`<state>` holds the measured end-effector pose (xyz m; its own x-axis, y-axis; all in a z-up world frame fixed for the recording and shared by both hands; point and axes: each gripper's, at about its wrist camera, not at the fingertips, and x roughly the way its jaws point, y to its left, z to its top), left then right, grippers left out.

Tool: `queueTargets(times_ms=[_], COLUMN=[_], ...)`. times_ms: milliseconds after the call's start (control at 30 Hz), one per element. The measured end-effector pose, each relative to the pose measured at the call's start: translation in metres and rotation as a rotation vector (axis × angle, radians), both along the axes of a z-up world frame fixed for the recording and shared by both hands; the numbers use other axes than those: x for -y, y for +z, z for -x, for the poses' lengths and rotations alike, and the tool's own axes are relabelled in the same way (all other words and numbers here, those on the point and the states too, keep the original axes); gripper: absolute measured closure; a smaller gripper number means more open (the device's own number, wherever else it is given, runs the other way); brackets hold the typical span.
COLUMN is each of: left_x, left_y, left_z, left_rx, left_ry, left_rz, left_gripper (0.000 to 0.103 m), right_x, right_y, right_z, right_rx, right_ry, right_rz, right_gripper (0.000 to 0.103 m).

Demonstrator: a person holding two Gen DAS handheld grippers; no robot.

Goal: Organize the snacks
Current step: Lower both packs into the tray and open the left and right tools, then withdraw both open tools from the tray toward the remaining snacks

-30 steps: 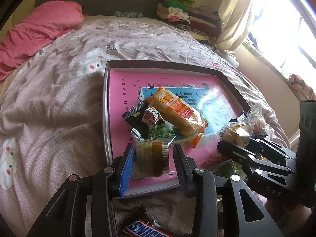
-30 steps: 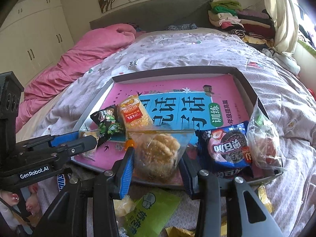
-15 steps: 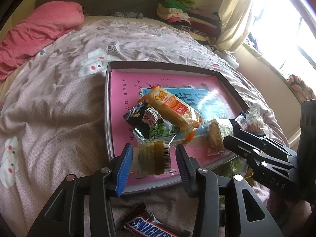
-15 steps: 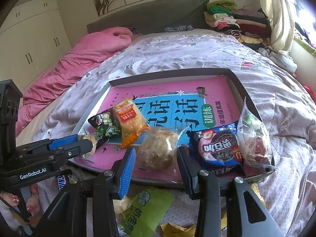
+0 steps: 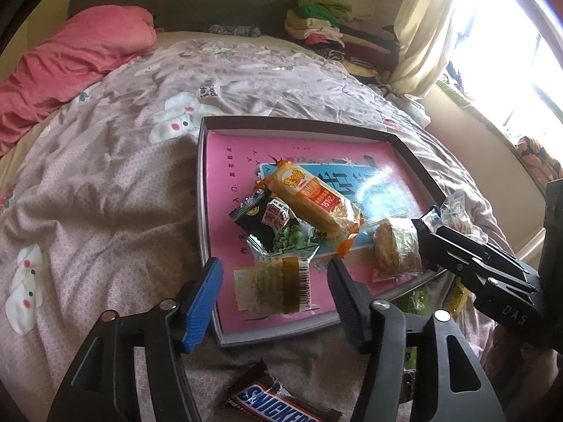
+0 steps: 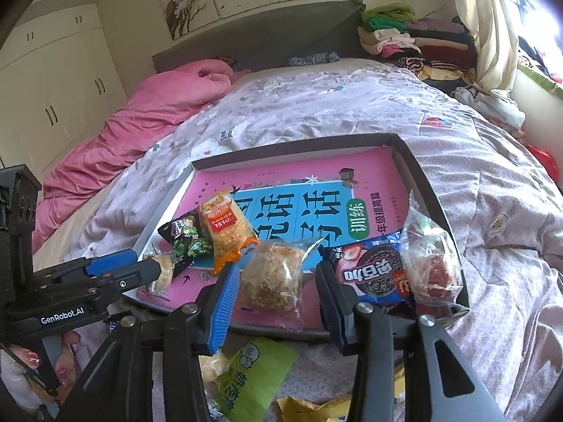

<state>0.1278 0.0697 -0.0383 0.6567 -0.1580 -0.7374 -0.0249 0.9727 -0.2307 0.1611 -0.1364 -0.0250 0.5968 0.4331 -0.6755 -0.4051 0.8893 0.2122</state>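
Two grippers at the near edge of the snack tray

The left gripper has just been opening; a clear cracker packet lies free between its jaws. The right gripper stands open around a clear pastry bag, pads apart from it.

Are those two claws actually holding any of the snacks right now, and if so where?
No. Both the left gripper and the right gripper stand open around clear-wrapped snacks lying in the tray.

Left gripper, angled downward, has just been opening its jaws; right gripper jaws stand apart.
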Motion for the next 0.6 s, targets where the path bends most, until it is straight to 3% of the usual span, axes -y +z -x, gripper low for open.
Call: queueTargets(times_ms=[200,333,600], left_x=[-0.002,-0.001,-0.006], left_y=[0.007,0.013,0.027], left_z=[0.005,0.008,0.015], left_rx=[0.025,0.043,0.086], left_ry=[-0.005,-0.007,0.006], left_rz=[0.01,0.017,0.019], left_gripper=[0.036,0.029,0.028], right_x=[0.005,0.007,0.015], right_y=[0.006,0.011,0.022], right_z=[0.004,0.006,0.012], right_rx=[0.017,0.031,0.048], right_ry=[0.002,0.011,0.014], right_rz=[0.003,0.003,-0.013], right_gripper=[0.056,0.053,0.048])
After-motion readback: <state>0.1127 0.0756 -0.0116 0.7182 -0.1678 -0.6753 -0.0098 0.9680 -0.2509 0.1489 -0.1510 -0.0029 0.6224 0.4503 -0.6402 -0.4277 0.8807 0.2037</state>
